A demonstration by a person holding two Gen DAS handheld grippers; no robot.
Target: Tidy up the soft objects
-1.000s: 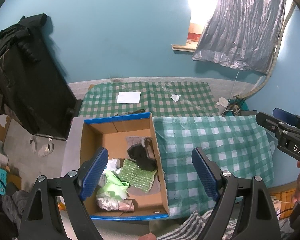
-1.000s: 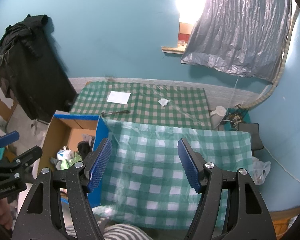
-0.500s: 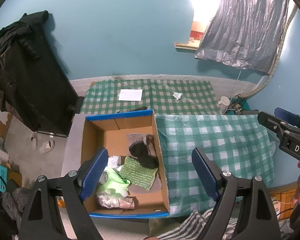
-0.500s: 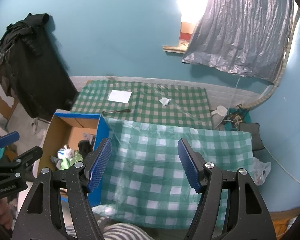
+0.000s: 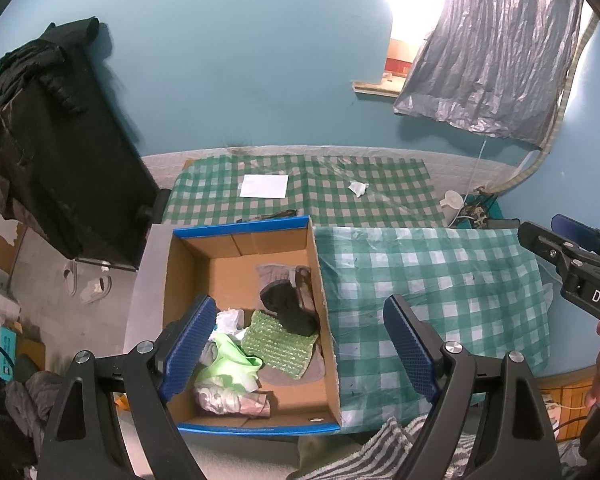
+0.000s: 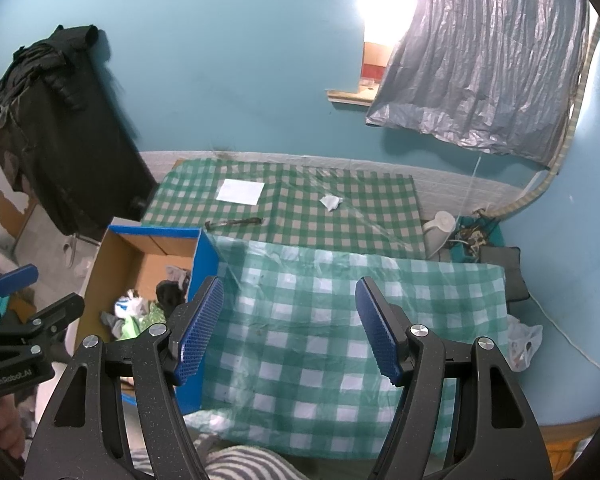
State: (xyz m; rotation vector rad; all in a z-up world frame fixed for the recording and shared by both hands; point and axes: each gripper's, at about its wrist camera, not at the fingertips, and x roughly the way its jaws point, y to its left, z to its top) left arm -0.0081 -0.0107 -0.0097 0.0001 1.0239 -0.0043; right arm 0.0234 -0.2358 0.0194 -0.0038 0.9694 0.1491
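A cardboard box [image 5: 188, 264] with blue edges stands left of a table with a green checked cloth [image 5: 428, 280]. In it lie a green bubbled pad [image 5: 278, 344], a dark sock [image 5: 290, 314], a grey cloth [image 5: 274, 272], a light green cloth [image 5: 228, 364] and a white bundle [image 5: 228, 398]. My left gripper [image 5: 296, 350] is open and empty, high above the box. My right gripper [image 6: 290, 328] is open and empty, high above the checked cloth [image 6: 340, 320]; the box [image 6: 112, 264] shows at its left.
A second checked table [image 5: 300, 188] behind holds a white paper [image 5: 264, 186], a crumpled tissue [image 5: 358, 188] and a dark tool [image 6: 234, 223]. Black clothes [image 5: 40, 140] hang at left. A white kettle [image 6: 440, 228] and a plastic bag [image 6: 522, 344] lie at right.
Both grippers have drifted slightly; the view has shifted a little downward. Both stay open and empty. Nothing in the box has moved.
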